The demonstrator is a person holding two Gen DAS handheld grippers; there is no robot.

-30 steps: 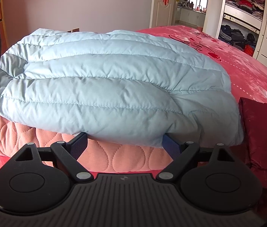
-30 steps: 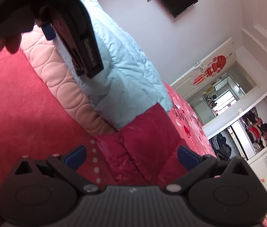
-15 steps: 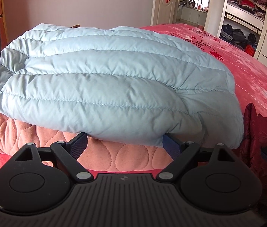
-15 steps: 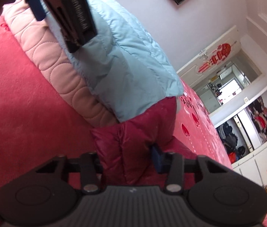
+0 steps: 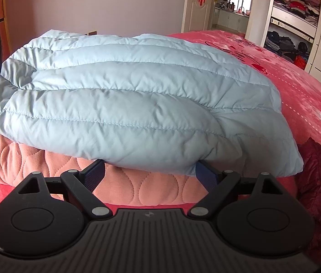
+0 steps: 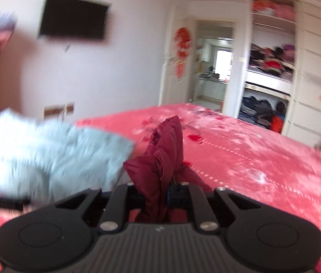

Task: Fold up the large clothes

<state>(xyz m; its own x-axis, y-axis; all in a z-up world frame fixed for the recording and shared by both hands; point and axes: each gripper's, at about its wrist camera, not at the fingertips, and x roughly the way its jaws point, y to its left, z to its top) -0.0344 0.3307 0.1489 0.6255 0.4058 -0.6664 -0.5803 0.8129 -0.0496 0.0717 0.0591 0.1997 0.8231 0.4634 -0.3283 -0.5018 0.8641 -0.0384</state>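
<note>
Right wrist view: my right gripper [image 6: 160, 195] pinched the red coat [image 6: 162, 157] before the wardrobe [image 6: 272, 68] full of clothes; my left gripper [image 5: 149, 175] gaped by the blue coat [image 5: 126, 104].

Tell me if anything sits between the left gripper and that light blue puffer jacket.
Nothing visible does. The left gripper is open, jaws spread right at the near edge of the light blue puffer jacket, which lies on the pink quilted garment. The right gripper is shut on the maroon jacket, off to the side.
</note>
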